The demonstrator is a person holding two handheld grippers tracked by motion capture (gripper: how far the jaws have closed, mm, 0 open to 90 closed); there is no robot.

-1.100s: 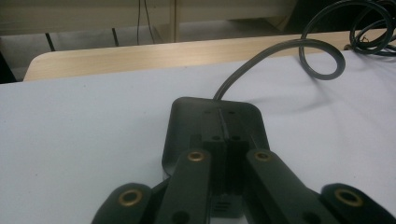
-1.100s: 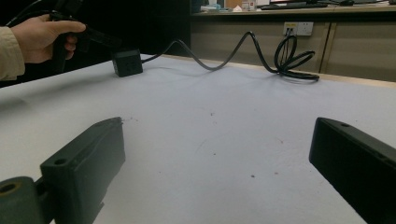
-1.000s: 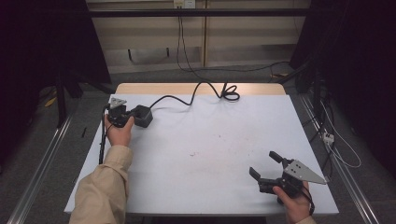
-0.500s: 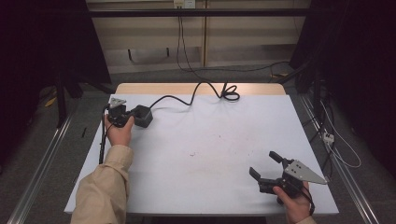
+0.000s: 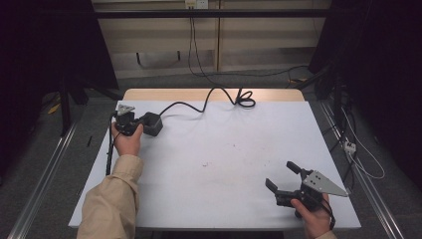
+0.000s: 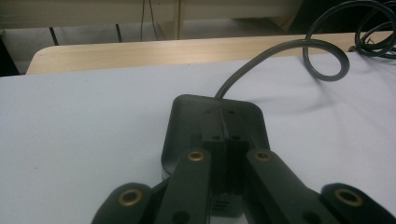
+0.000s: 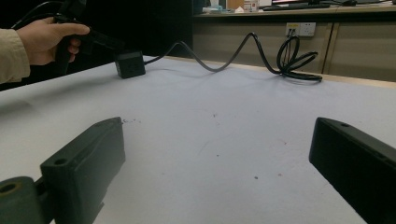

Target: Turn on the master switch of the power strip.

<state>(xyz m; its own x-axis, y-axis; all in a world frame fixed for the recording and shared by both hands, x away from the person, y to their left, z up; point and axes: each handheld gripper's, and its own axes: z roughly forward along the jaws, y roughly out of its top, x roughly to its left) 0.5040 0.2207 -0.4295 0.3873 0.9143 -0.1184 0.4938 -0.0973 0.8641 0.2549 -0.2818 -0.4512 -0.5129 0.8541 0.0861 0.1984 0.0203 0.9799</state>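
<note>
A black socket box (image 5: 152,123) sits at the table's far left, and its thick black cable (image 5: 199,103) snakes to a coil (image 5: 244,98) at the far edge. My left gripper (image 5: 131,121) is shut, its tips just over the box's near side. In the left gripper view the jaws are pressed together at the left gripper (image 6: 225,144) above the box (image 6: 196,112); I see nothing held between them. My right gripper (image 5: 284,179) stands open near the front right corner. In the right gripper view its jaws gape wide over the bare table at the right gripper (image 7: 217,135), far from the box (image 7: 130,64).
The white table (image 5: 224,149) has a wooden strip (image 5: 209,94) along its far edge. Metal rails (image 5: 45,174) run along both sides on the floor. Loose cables (image 5: 358,154) lie off the right edge. A beige sleeve (image 5: 112,199) comes in from the bottom left.
</note>
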